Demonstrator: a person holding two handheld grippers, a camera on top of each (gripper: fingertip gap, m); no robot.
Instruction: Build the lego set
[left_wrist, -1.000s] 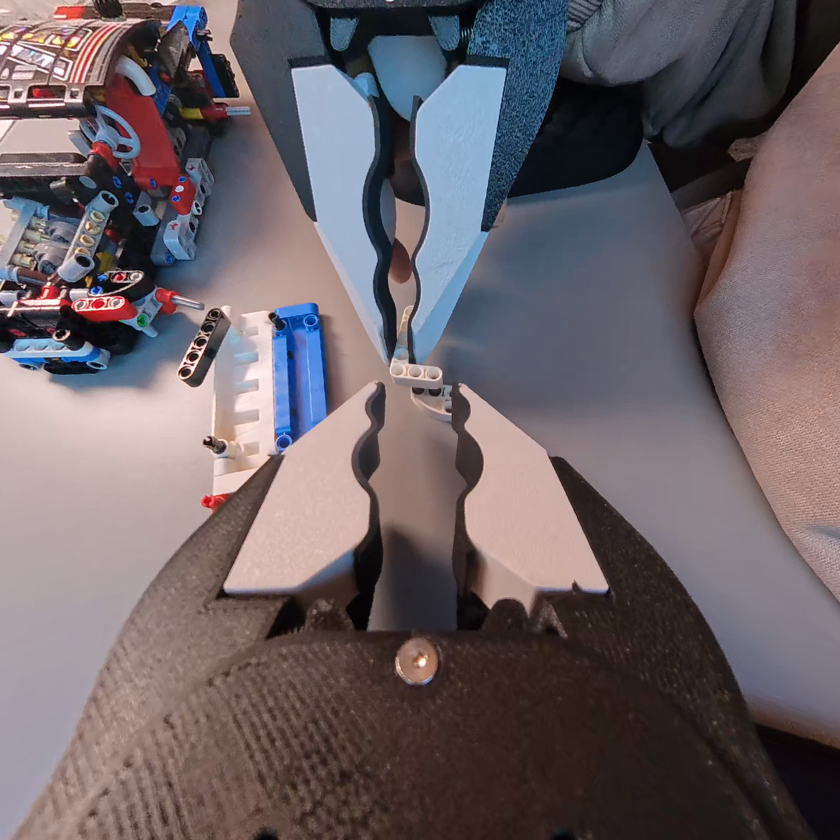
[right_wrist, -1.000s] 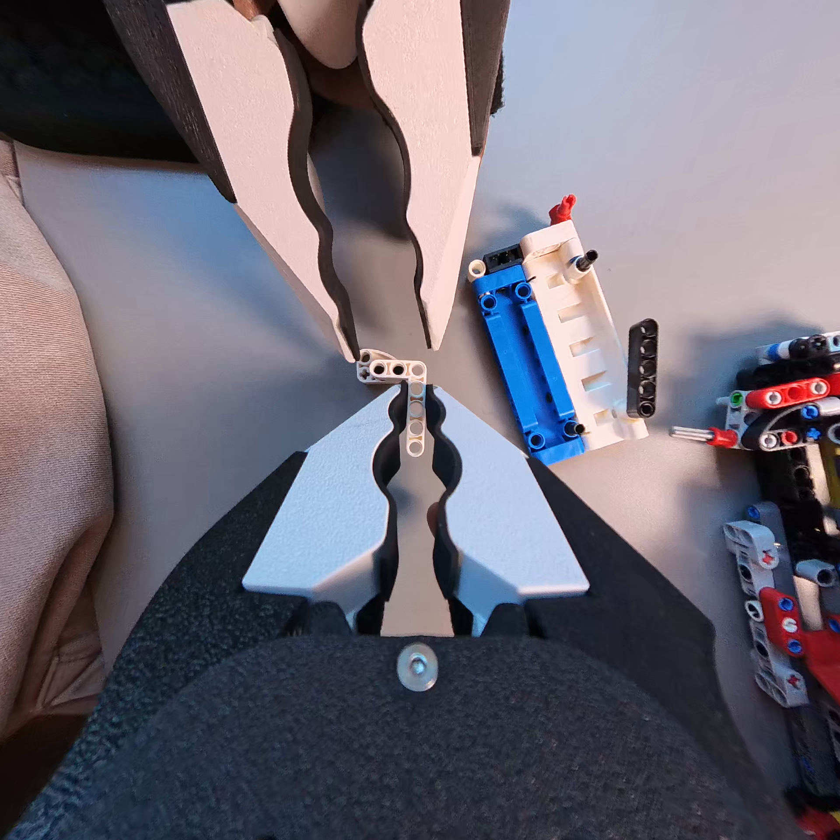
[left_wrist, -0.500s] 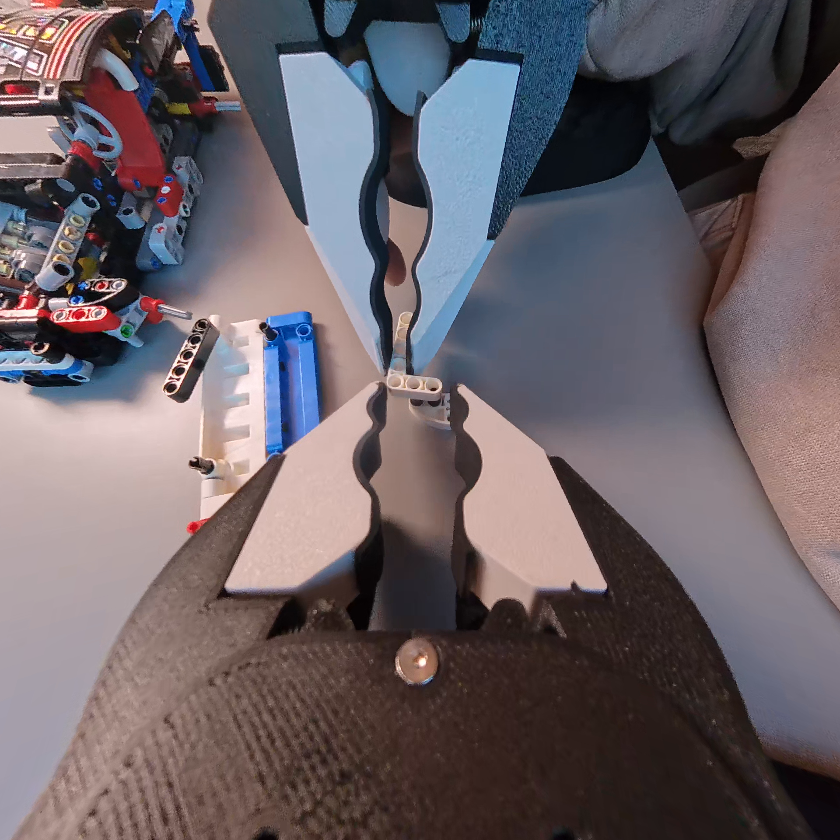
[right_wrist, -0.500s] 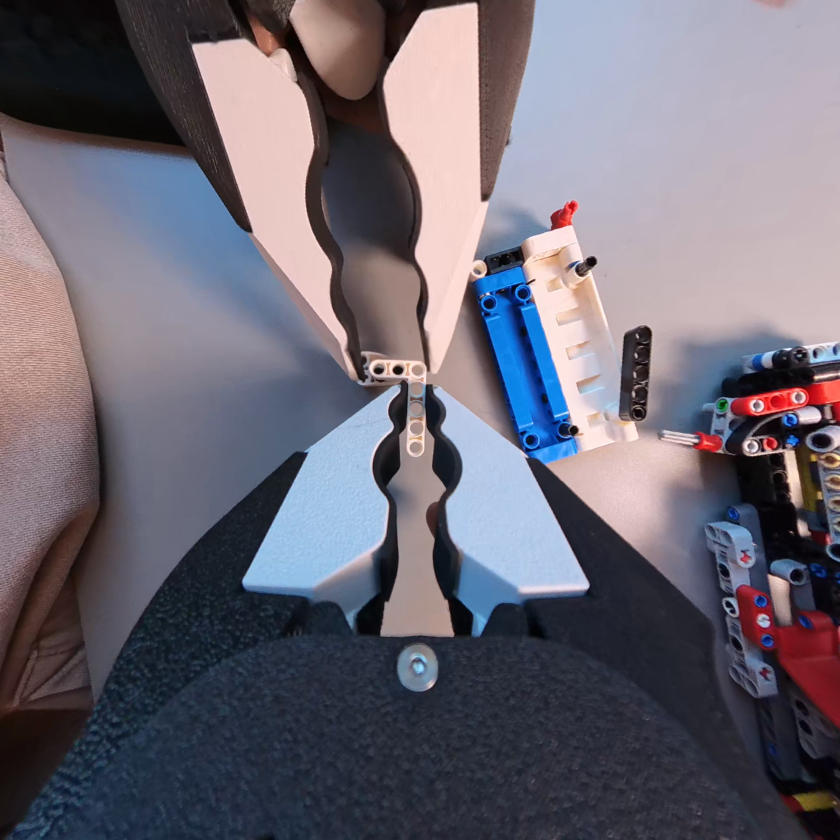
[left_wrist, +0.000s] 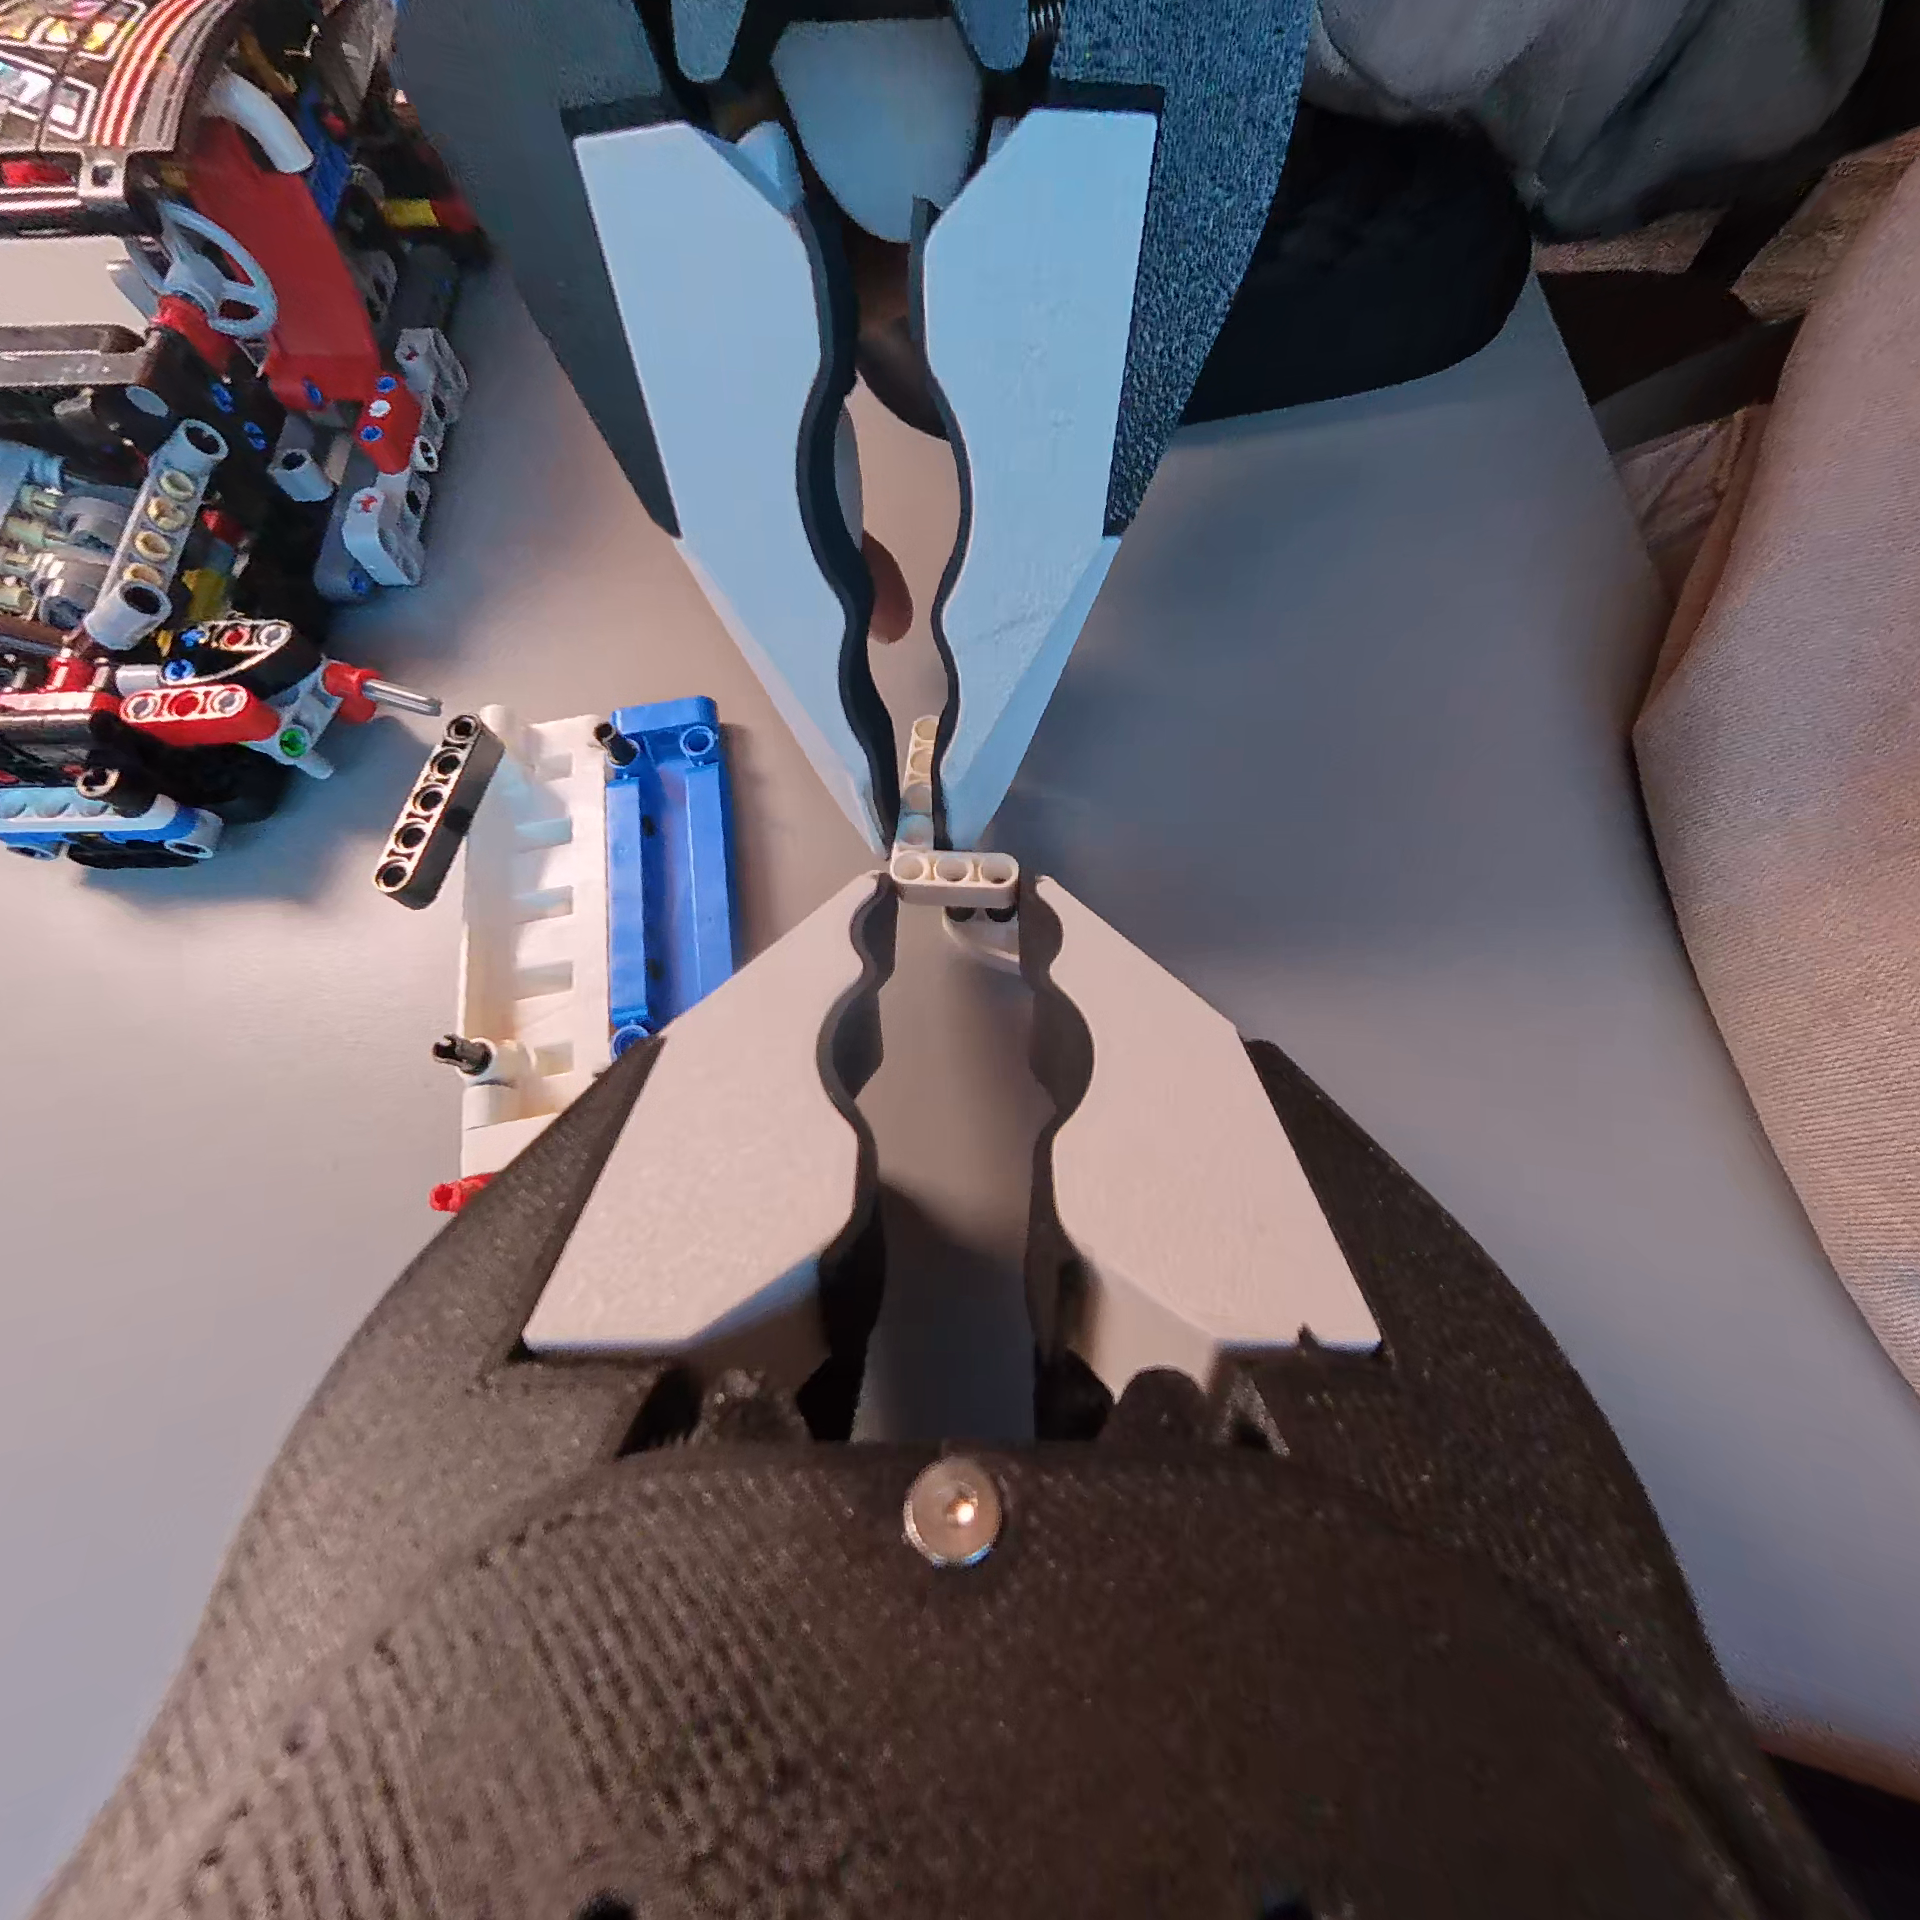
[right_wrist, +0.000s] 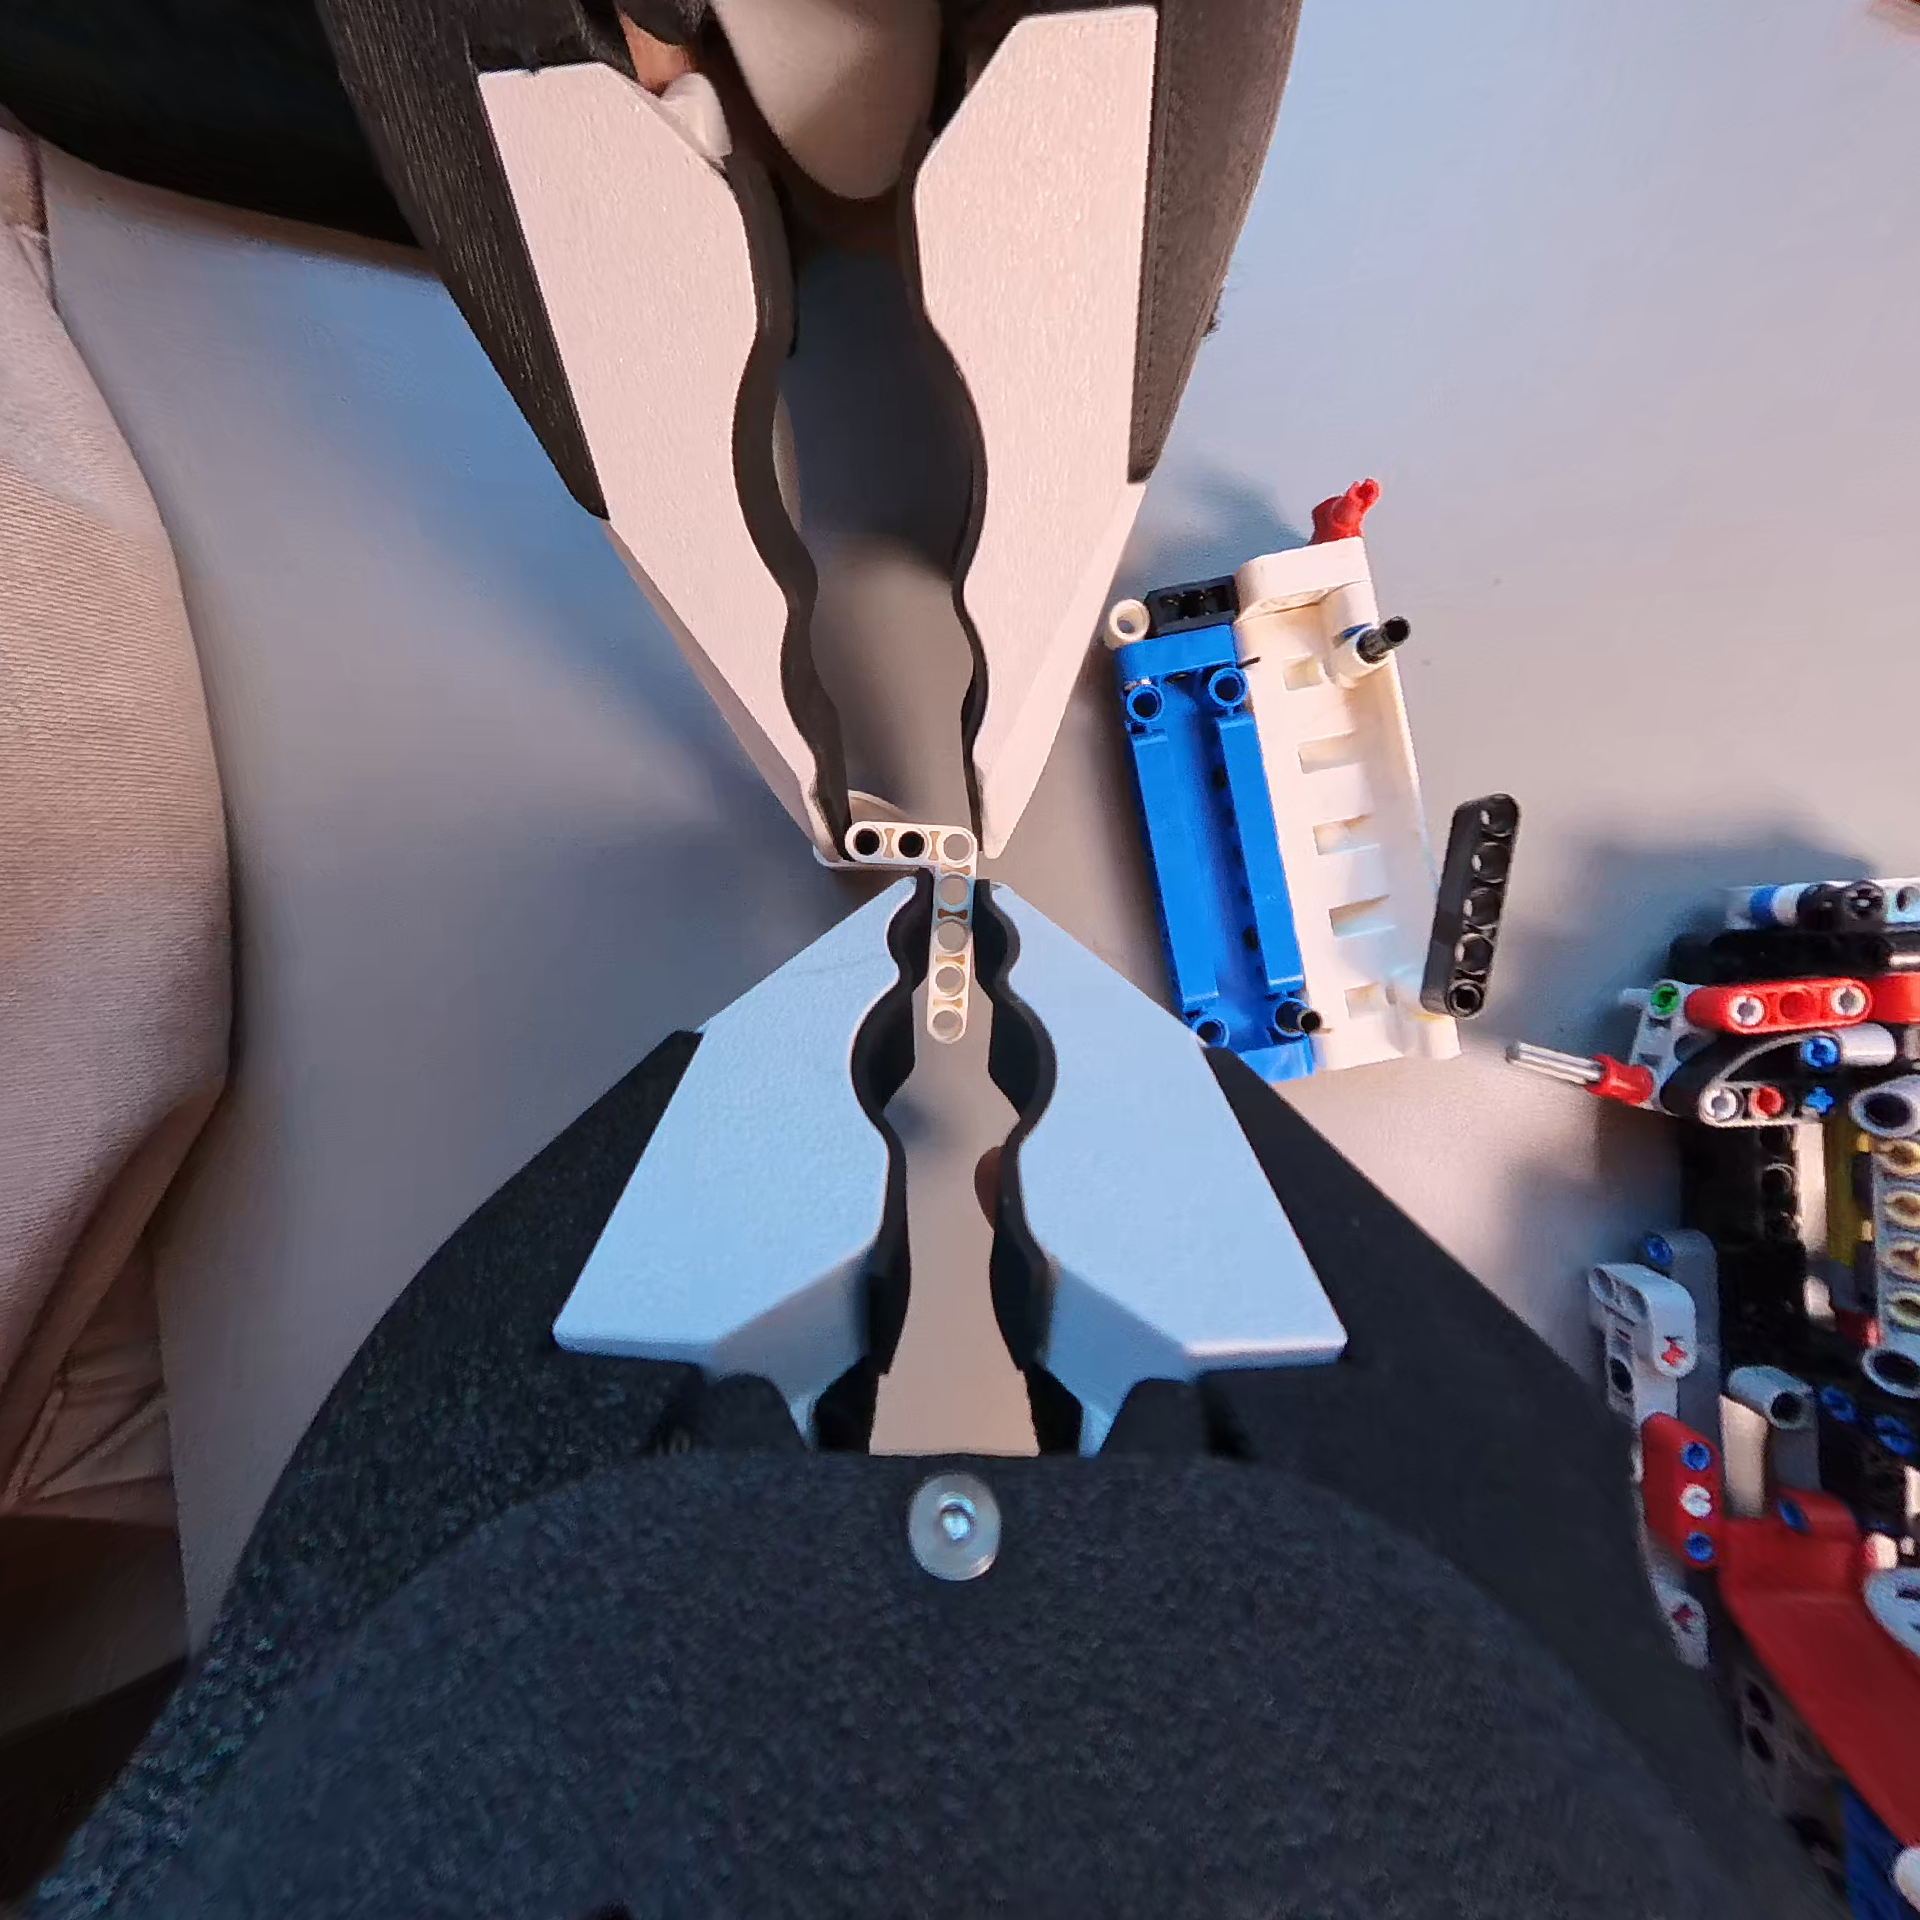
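Note:
A white L-shaped beam is clamped by its long arm in my shut right gripper. Its short arm lies across the tips of my left gripper, which faces the right one tip to tip. The left gripper is shut on a small white curved piece with black pins, pressed against the short arm. In the right wrist view this piece peeks out behind the short arm, whose two holes look black. The right gripper also shows in the left wrist view. All of this is just above the grey table.
A blue and white panel assembly and a loose black beam lie beside the grippers. The part-built red, black and blue car stands beyond them. A person's beige clothing borders the table on the other side. Only a small space, under 4 cm, lies between the two pairs of fingers.
The two grippers have come together. The beam's short arm now sits flush across the left gripper's tips, against the curved piece, and its holes have turned dark. The right gripper stays shut.

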